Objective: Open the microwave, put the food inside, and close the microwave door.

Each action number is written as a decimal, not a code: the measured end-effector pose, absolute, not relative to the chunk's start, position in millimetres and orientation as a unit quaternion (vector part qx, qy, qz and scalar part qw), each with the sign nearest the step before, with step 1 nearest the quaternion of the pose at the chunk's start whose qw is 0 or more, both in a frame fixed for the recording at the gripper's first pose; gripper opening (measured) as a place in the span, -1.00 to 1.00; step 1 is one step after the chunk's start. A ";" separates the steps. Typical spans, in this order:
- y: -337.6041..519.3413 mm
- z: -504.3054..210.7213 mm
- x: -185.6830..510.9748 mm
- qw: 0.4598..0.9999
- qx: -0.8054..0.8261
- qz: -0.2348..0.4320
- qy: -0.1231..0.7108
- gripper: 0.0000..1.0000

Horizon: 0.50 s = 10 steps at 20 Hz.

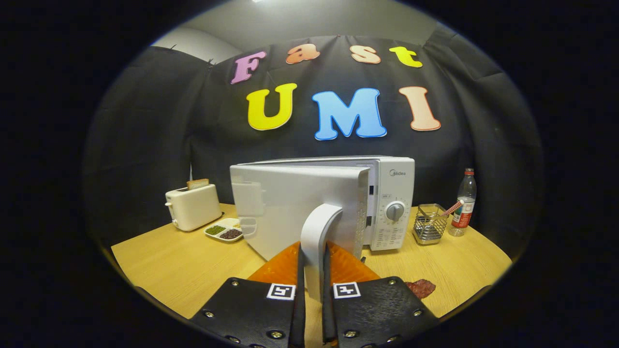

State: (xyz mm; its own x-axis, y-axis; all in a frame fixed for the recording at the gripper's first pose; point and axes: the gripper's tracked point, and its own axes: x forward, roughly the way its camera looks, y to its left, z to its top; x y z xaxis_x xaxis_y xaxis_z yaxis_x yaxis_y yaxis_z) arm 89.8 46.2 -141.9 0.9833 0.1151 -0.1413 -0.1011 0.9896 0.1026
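Note:
A white microwave (pixel 391 203) stands at the back of the wooden table (pixel 164 270). Its door (pixel 290 212) is swung out toward me, partly open, and hides the inside. My gripper (pixel 313 290) is shut on the door's curved white handle (pixel 316 232), one finger pressing each side of it. Under the door and just ahead of my fingers lies an orange plate (pixel 285 268). A dark reddish piece of food (pixel 421 288) lies on the table to the right of my fingers.
A white toaster (pixel 192 207) with a slice of bread in it stands to the left. Beside it is a divided dish (pixel 223 230) of beans. Right of the microwave stand a wire basket (pixel 429 224) and a plastic bottle (pixel 464 203).

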 end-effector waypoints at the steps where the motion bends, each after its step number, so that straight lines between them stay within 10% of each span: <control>1: 57.4 -141.4 82.0 0.995 0.045 0.061 0.070 -0.71; 10: 166.3 -136.3 29.5 0.998 -0.005 0.066 0.010 -0.73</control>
